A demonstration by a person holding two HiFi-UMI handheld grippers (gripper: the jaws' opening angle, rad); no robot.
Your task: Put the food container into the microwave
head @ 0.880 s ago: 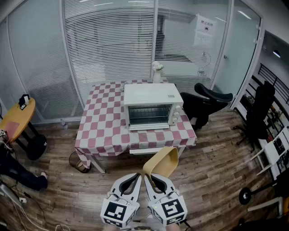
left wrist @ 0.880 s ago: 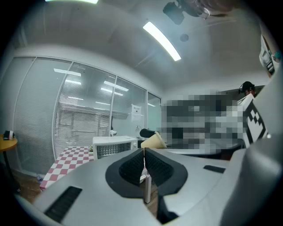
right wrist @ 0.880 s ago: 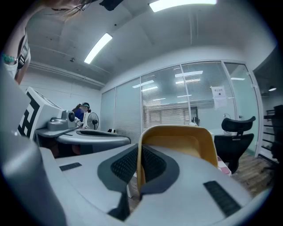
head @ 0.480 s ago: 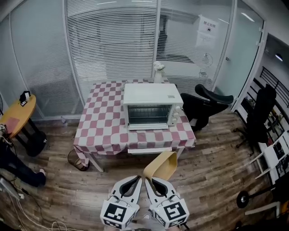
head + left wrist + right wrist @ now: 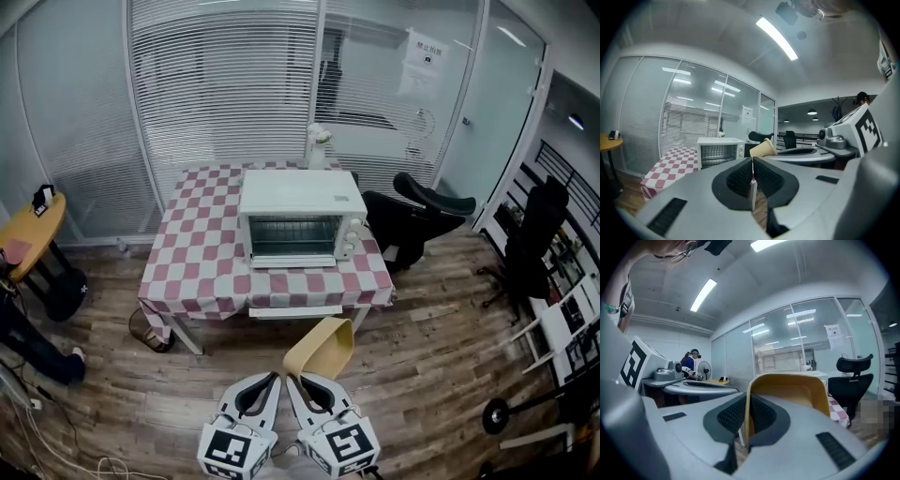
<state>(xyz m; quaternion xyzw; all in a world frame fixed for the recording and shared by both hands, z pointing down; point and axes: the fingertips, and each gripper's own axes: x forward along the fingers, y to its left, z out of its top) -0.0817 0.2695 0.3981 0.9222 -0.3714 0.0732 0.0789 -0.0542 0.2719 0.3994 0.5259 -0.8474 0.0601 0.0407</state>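
A tan food container (image 5: 321, 345) hangs over the wooden floor, short of the table. My right gripper (image 5: 292, 379) is shut on its near wall, and in the right gripper view that wall (image 5: 746, 404) sits pinched between the pads. My left gripper (image 5: 273, 378) is close beside it on the left, shut with nothing in it (image 5: 752, 161). The white microwave (image 5: 300, 218) stands on the red-checked table (image 5: 197, 272), its glass front facing me and looking closed. In the left gripper view I see the microwave (image 5: 719, 150) and the container (image 5: 761, 149) ahead.
Black office chairs (image 5: 422, 211) stand right of the table. A round yellow side table (image 5: 28, 234) and a person's leg (image 5: 33, 349) are at the left. A dark bag (image 5: 150, 333) lies under the table. Glass walls with blinds close the back.
The table and microwave have slid a little to the left in the head view. Both grippers stay side by side, with the container still in the right one.
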